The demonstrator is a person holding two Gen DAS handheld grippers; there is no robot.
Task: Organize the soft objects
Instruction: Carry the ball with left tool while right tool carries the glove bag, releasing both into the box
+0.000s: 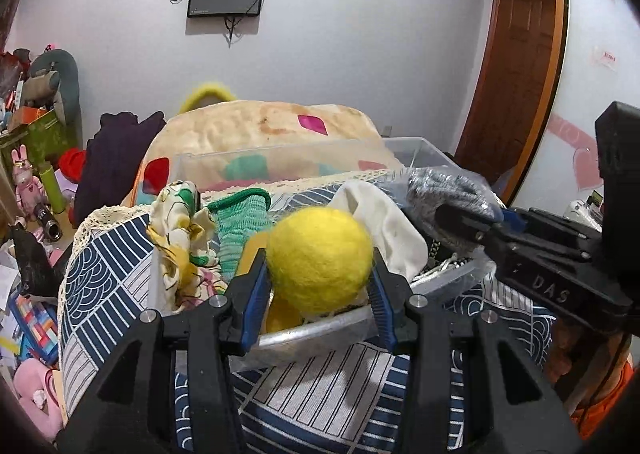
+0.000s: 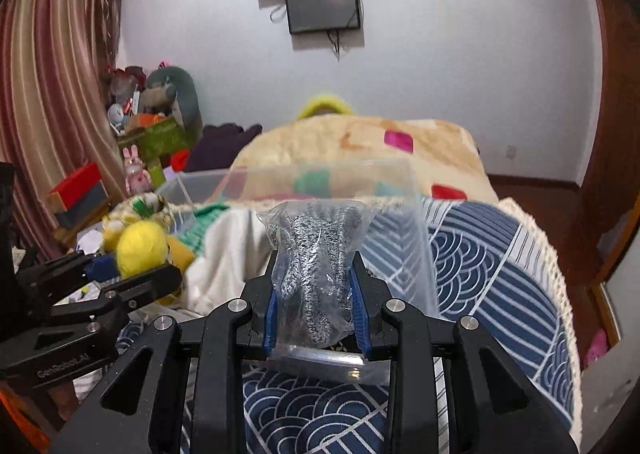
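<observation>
My left gripper (image 1: 318, 274) is shut on a yellow felt ball (image 1: 319, 259) and holds it over the near rim of a clear plastic bin (image 1: 320, 328). The bin holds a green knit sock (image 1: 240, 230), a floral cloth (image 1: 180, 230) and a white cloth (image 1: 384, 222). My right gripper (image 2: 316, 294) is shut on a clear bag of grey knit fabric (image 2: 312, 254), held above the bin's right side. The bag also shows in the left wrist view (image 1: 448, 190). The left gripper with the ball shows in the right wrist view (image 2: 136, 250).
The bin stands on a table under a navy wave-pattern cloth (image 2: 480, 254). A second clear bin (image 2: 320, 178) stands behind it. A bed with a beige blanket (image 2: 360, 142) lies beyond. Toys and boxes (image 1: 32, 158) are piled at the left. A wooden door (image 1: 516, 54) is at the right.
</observation>
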